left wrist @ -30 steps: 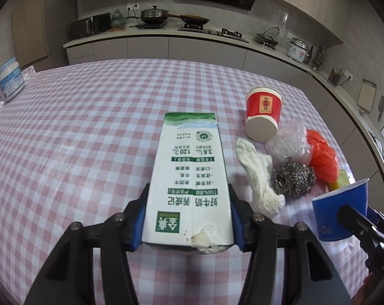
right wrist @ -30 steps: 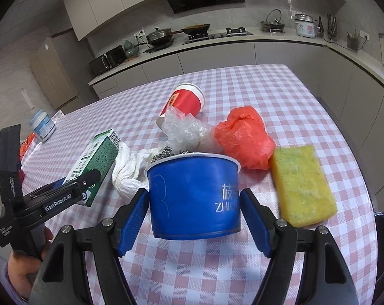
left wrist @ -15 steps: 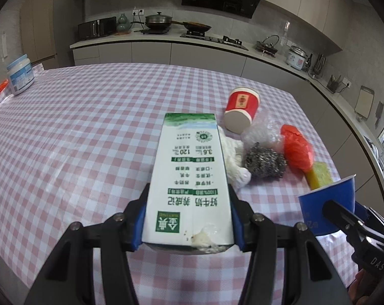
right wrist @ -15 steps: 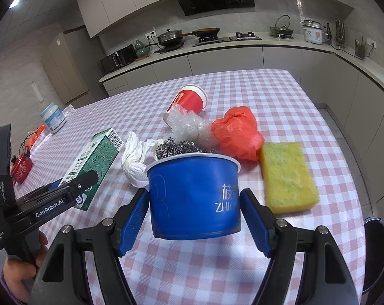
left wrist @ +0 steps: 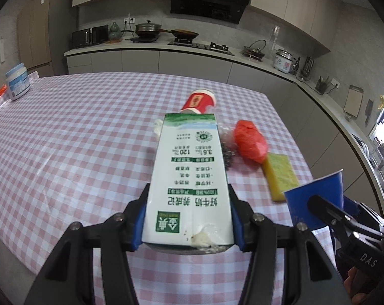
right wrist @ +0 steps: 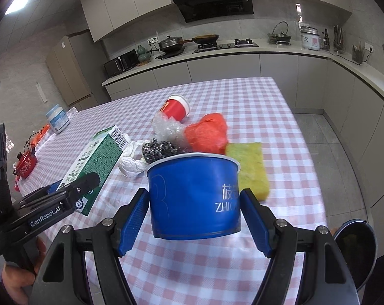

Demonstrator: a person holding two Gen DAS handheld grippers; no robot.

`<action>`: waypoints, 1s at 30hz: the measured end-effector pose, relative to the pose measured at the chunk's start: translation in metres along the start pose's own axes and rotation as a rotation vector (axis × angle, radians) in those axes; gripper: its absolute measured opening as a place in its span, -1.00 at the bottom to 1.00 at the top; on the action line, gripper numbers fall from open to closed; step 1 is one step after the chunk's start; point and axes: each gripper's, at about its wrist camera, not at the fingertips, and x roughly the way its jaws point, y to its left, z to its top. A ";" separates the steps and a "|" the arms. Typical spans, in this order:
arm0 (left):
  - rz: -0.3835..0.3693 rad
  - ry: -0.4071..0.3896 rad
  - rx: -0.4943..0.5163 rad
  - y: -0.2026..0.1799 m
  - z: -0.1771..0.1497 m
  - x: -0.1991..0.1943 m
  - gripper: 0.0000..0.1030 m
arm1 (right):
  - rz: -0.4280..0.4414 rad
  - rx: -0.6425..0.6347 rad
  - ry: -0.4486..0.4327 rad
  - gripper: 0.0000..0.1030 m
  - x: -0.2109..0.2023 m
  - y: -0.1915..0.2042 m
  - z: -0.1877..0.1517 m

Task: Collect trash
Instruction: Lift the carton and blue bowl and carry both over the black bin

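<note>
My left gripper [left wrist: 188, 222] is shut on a white and green milk carton [left wrist: 189, 178], held above the checked table; the carton also shows in the right wrist view [right wrist: 95, 162]. My right gripper [right wrist: 194, 219] is shut on a blue paper bowl [right wrist: 194, 193], held above the table's near edge; the bowl shows at the right of the left wrist view [left wrist: 316, 200]. On the table lie a red paper cup [right wrist: 175, 108] on its side, a crumpled clear plastic wrap [right wrist: 166, 129], a red plastic bag [right wrist: 208, 133], a white tissue [right wrist: 131, 158], a steel scourer [right wrist: 159, 150] and a yellow sponge [right wrist: 250, 167].
A dark bin [right wrist: 354, 246] stands on the floor at the lower right of the table. A white jar [left wrist: 17, 81] and a small red object [right wrist: 25, 164] sit at the table's left side. A kitchen counter [left wrist: 151, 48] with pans runs behind.
Both grippers have lifted and pulled back from the trash pile, each still holding its item. The pile looks smaller and farther away, and the bin has come into the right wrist view.
</note>
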 end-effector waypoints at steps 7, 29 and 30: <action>-0.033 -0.006 0.031 -0.036 -0.009 -0.008 0.07 | -0.012 0.016 -0.019 0.46 -0.026 -0.029 -0.008; -0.236 0.044 0.242 -0.168 -0.036 -0.009 0.07 | -0.153 0.211 -0.087 0.46 -0.105 -0.132 -0.051; -0.252 0.049 0.257 -0.176 -0.037 -0.008 0.07 | -0.162 0.219 -0.091 0.46 -0.108 -0.137 -0.052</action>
